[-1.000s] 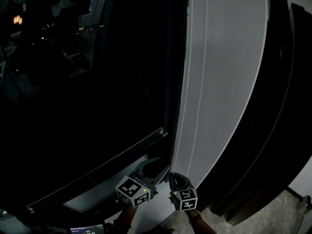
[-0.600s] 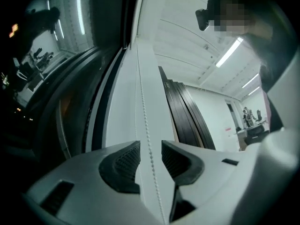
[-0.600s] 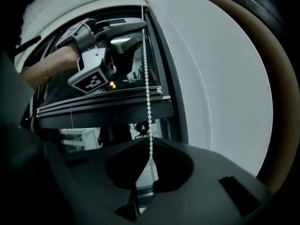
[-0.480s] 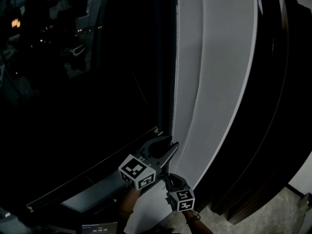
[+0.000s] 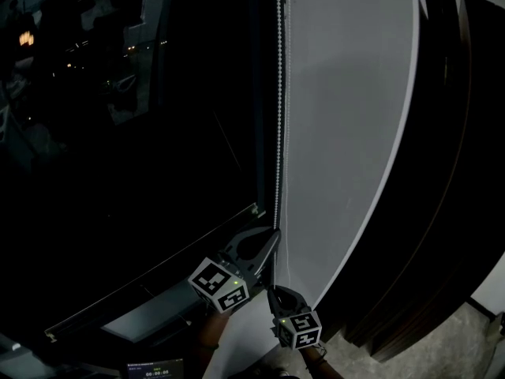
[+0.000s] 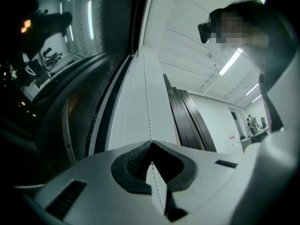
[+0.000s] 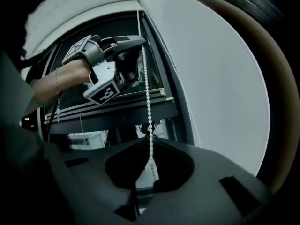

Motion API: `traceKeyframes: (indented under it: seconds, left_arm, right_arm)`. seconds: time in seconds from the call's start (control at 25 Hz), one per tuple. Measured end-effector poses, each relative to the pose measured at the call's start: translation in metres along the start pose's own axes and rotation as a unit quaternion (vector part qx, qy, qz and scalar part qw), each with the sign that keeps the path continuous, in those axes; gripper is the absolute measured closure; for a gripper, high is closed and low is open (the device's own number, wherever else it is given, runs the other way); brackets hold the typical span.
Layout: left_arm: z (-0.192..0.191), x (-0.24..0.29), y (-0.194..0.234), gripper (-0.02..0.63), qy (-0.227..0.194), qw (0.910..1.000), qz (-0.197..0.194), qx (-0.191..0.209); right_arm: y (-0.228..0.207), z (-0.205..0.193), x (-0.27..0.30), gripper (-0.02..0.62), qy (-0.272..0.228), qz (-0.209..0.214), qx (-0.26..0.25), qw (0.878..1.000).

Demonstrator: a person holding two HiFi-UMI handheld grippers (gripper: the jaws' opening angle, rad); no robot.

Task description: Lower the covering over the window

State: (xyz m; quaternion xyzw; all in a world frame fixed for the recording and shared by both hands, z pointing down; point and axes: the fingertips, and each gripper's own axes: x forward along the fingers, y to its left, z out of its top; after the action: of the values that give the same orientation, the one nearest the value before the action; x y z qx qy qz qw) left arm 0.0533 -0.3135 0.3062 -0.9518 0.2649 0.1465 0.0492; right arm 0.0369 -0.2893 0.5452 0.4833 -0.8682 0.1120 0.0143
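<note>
Showing, at the bottom edge of the head view and nearest the body, a small lit screen (image 5: pixel 154 367). Just beyond it, clenching the right gripper (image 5: pixel 273 292) on the bead chain (image 5: pixel 278 140), pinching the beads right at the jaw tips, lowest on the chain. Gripping the same strand just above with the left gripper (image 5: pixel 274 234), having just been closing its jaws and now squeezing them tight. Catching the beads between the tips there and letting a short run of chain trail back between the dark ribbed pads (image 6: pixel 131 161). Holding the two grippers one over the other, close but apart, and tilting the left one up along the chain.

Stretching the gripped strand straight upward from there, beside the dark window frame (image 5: pixel 264 93) and just left of the pale wall panel (image 5: pixel 355 133). Hanging a second strand just beside the first, against that panel.

Further out, looking through black window glass (image 5: pixel 118 148) at a few small scattered lights. Bordering the glass below with a long rail (image 5: pixel 158 271) and a grey sill (image 5: pixel 158 314).

Farthest right, standing dark slatted panels (image 5: pixel 458 172) along the pale panel's edge.
</note>
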Motion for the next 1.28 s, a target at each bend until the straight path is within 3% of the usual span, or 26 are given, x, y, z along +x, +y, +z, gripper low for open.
traceKeyframes:
  seconds: [0.16,0.32,0.44,0.52,0.6,0.76,0.96,1.04,1.2,1.28]
  left_arm:
    - [0.001,-0.006,0.012,0.603,0.007,0.9990,0.030,0.032]
    - [-0.006,-0.009,0.020,0.603,0.022,0.9972,0.047,0.053]
    - [-0.054,-0.010,0.022,0.604,0.090,0.9931,0.044,0.062]
    - [-0.098,-0.019,0.022,0.604,0.143,0.9880,0.045,0.038]
    - [-0.148,-0.035,0.020,0.604,0.201,0.9783,0.049,0.011]
    - [-0.242,-0.076,0.004,0.604,0.305,0.9502,0.052,-0.035]
    - [-0.318,-0.121,-0.028,0.604,0.405,0.9108,0.039,-0.069]
    - [-0.332,-0.132,-0.034,0.604,0.417,0.9041,0.042,-0.082]
    - [-0.341,-0.136,-0.037,0.604,0.420,0.9024,0.042,-0.087]
    - [-0.339,-0.134,-0.036,0.604,0.424,0.9005,0.043,-0.085]
  right_arm:
    - [0.007,0.010,-0.011,0.572,0.012,0.025,-0.002,1.000]
    - [-0.003,0.041,-0.025,0.572,-0.011,0.034,0.012,0.999]
    - [-0.014,0.079,-0.037,0.572,-0.047,0.029,0.018,0.998]
    - [-0.018,0.107,-0.045,0.572,-0.070,0.030,0.015,0.997]
    - [-0.019,0.135,-0.052,0.572,-0.088,0.036,0.005,0.995]
    - [-0.014,0.187,-0.057,0.563,-0.118,0.053,-0.036,0.991]
    - [0.005,0.233,-0.043,0.503,-0.135,0.094,-0.072,0.984]
    - [0.017,0.250,-0.037,0.503,-0.141,0.106,-0.094,0.980]
    - [0.045,0.289,-0.030,0.503,-0.175,0.145,-0.116,0.967]
    - [0.050,0.307,-0.025,0.503,-0.191,0.141,-0.131,0.963]
